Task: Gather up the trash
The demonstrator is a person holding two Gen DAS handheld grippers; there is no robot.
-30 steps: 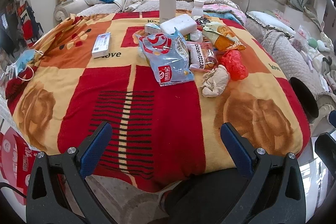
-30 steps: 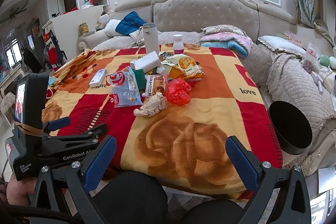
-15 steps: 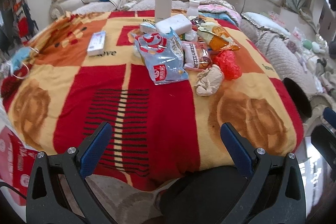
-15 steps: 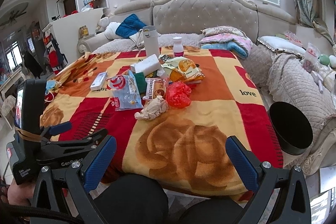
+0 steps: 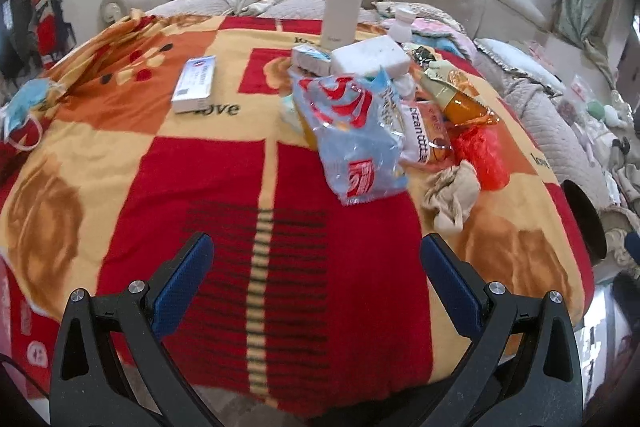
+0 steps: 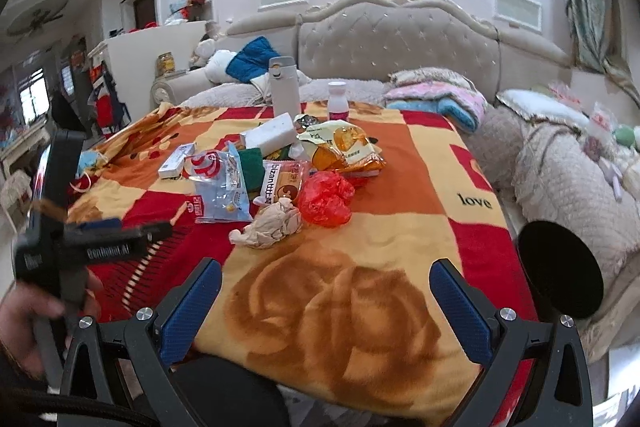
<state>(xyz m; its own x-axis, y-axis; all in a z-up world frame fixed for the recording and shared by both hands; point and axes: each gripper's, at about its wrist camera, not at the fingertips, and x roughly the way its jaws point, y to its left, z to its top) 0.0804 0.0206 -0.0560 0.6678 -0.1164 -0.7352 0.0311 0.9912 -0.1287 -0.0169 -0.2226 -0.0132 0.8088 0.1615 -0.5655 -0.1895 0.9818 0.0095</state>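
1. The left gripper (image 5: 316, 259) hangs over the near edge of the blanket (image 5: 224, 187), its 2 blue-padded fingers (image 5: 182, 279) wide apart with nothing between them.
2. The right gripper (image 6: 326, 287) is likewise spread wide and empty, above the brown rose print on the blanket (image 6: 340, 307).
3. In the right view the left gripper (image 6: 100, 243) shows from the side at the left edge, blurred, with a hand (image 6: 24, 319) on its grip.
4. The trash lies heaped on the far middle of the blanket: a blue bag (image 5: 352, 135), a snack pack (image 5: 428, 135) touching its right side, a yellow bag (image 5: 456, 95) behind, a red bag (image 5: 484, 155) and a paper wad (image 5: 452, 199) nearest the grippers.
5. A white box (image 5: 370, 57) sits on top of the heap at the back; a tall flask (image 5: 342, 7) and a small bottle (image 5: 402, 23) stand upright behind it.
6. A flat carton (image 5: 195, 85) lies apart to the left, and a face mask (image 5: 26, 103) at the blanket's left edge.
7. A black bin (image 6: 560, 269) stands off the right side of the blanket, by the quilted sofa (image 6: 568, 179).
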